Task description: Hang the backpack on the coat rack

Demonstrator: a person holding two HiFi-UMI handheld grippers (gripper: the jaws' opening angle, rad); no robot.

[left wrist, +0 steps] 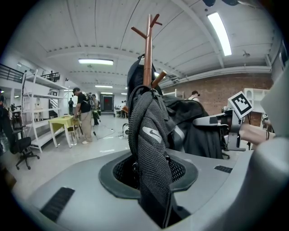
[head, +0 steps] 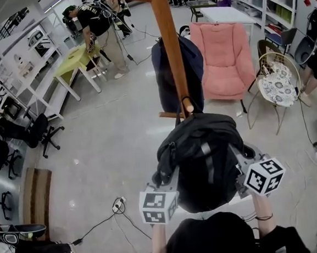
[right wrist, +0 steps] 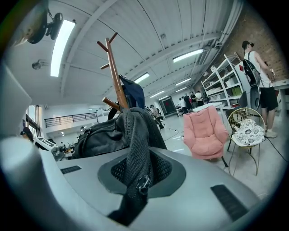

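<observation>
A black backpack [head: 202,158] hangs in front of me, held up between both grippers against the wooden coat rack [head: 168,45]. Its top loop [head: 187,105] sits at a low peg [head: 170,115] by the pole; I cannot tell whether it rests on the peg. My left gripper [head: 171,177] is shut on a grey mesh shoulder strap [left wrist: 151,135], which runs up out of its jaws [left wrist: 149,180]. My right gripper [head: 241,163] is shut on the other mesh strap [right wrist: 135,149], with a zip pull at the jaws [right wrist: 137,180]. The rack's pole [left wrist: 147,54] [right wrist: 115,72] rises just beyond the bag.
A navy bag [head: 167,73] hangs on the rack's far side. A pink armchair [head: 221,60] and a wire chair with a floral cushion [head: 279,82] stand to the right. A person works at a yellow-green table [head: 75,61] far left. A power strip [head: 118,205] and its cable lie on the floor.
</observation>
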